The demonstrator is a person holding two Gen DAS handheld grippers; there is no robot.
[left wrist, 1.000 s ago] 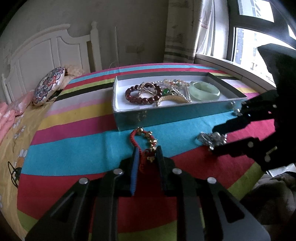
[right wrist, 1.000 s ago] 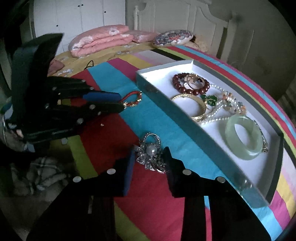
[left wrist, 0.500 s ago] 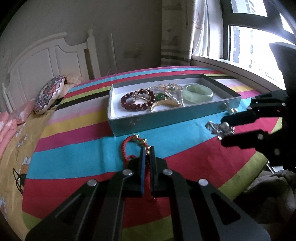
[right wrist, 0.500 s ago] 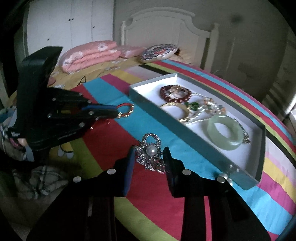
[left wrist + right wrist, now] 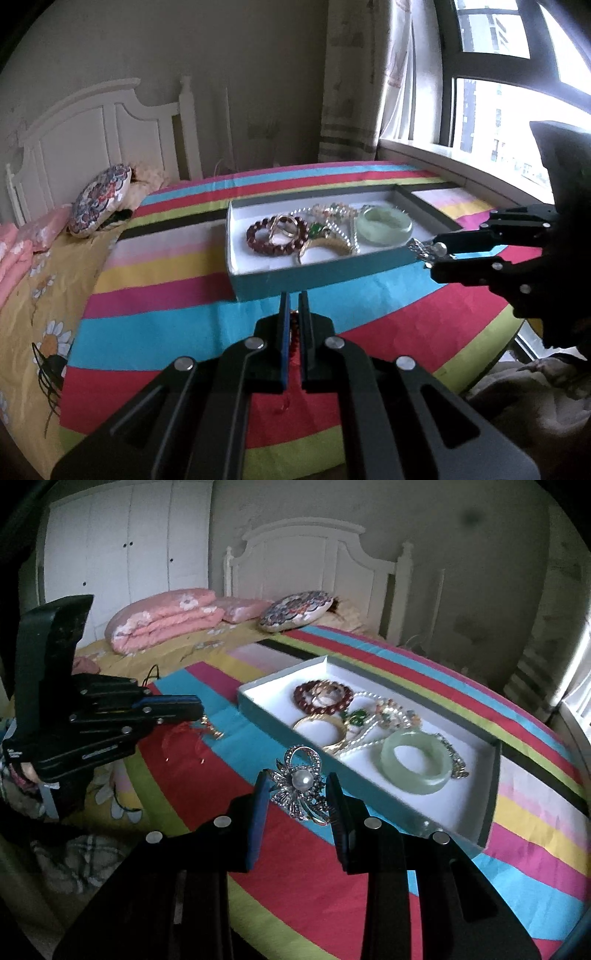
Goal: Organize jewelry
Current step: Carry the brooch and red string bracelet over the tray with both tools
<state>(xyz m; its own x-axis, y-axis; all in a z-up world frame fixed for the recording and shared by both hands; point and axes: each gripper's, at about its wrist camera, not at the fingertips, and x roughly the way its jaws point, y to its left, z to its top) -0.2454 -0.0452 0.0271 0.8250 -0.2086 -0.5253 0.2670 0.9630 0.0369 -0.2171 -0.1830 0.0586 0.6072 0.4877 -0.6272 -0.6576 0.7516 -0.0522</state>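
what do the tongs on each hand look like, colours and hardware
Both the left tongs and right tongs are matte black, angular linkages with round silver bolt heads. Each has blue pads lining the finger inner faces. The left body carries small white lettering, unreadable.

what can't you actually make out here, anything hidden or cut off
- Red cord bracelet: left wrist view, mostly hidden between the left gripper fingers; blurred in the right wrist view.
- Silver chain: right wrist view, partly behind the jade bangle.
- Pearl brooch underside: hidden, held in the right gripper.
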